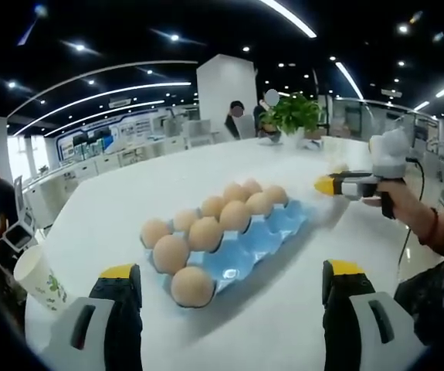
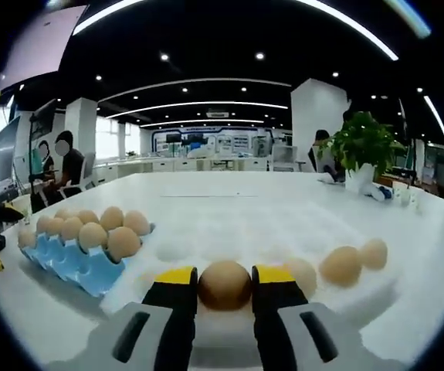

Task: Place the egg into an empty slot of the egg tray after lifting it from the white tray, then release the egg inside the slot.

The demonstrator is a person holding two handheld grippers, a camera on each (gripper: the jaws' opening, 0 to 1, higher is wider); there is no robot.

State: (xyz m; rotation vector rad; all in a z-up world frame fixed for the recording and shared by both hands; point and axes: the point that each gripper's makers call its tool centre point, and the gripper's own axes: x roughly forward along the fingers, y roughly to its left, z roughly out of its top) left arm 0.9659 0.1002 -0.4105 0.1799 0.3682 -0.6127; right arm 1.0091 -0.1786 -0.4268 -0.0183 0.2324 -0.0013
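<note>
Right tool (image 2: 225, 287) pinches egg (image 2: 225, 284) between yellow-tipped jaws, at white tray (image 2: 283, 309), seemingly just clear of its dimple; lift state hard to judge. Left tool (image 1: 229, 282) spread, empty, facing blue egg tray (image 1: 272, 232).

Good practice: light squeeze, straight lift, carry level, lower into open blue slot.

Room: open worktop (image 2: 229, 201) between trays; filled rows crowd one side.

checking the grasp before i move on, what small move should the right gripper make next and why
Probably a short, straight lift. The right gripper has its yellow-tipped fingers closed on either side of a brown egg that looks low in the white foam tray, with more eggs beside it. The blue moulded egg tray sits to the left in the right gripper view, so raise first, then carry across.
</note>
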